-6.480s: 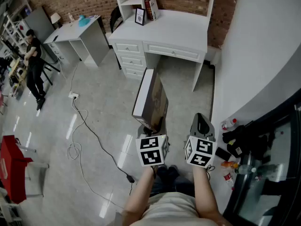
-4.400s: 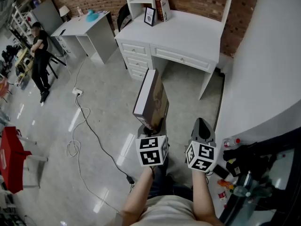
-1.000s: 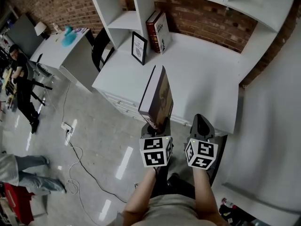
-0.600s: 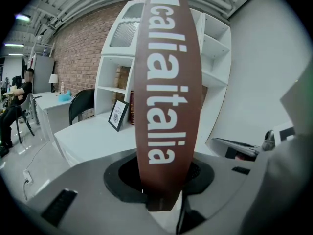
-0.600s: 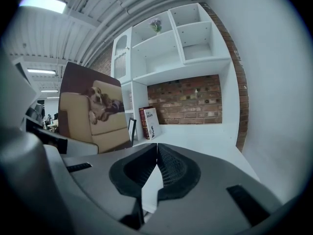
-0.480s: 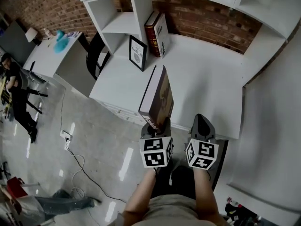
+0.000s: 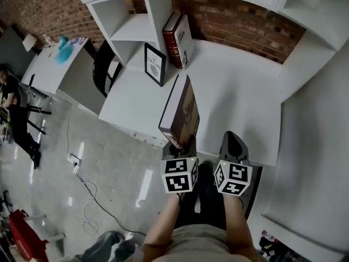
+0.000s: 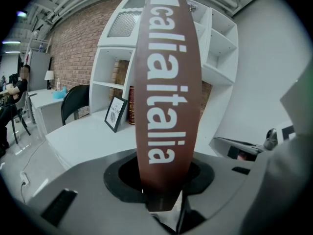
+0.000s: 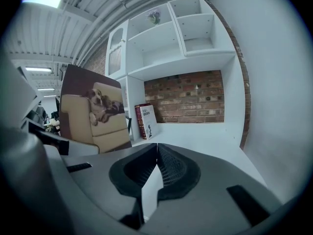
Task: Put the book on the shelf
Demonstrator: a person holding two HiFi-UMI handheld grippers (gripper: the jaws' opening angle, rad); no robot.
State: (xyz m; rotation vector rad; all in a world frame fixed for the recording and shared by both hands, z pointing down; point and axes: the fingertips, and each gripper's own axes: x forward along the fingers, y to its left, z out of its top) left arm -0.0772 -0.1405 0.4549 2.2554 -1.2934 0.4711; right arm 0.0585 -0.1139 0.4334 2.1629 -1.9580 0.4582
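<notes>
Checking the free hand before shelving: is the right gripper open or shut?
Shut. The right gripper shows its jaw tips touching, nothing between them.

Smooth-covered book [image 7: 187, 111] (matt painted desk [image 7: 237, 94])

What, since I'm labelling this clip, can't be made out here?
- Book spine title: left gripper view, start cut off by the top edge.
- Framed picture print: head view, too small.
- Standing books titles: right gripper view, too small.
- Shelf upper compartments: head view, cut off by the top edge.
</notes>
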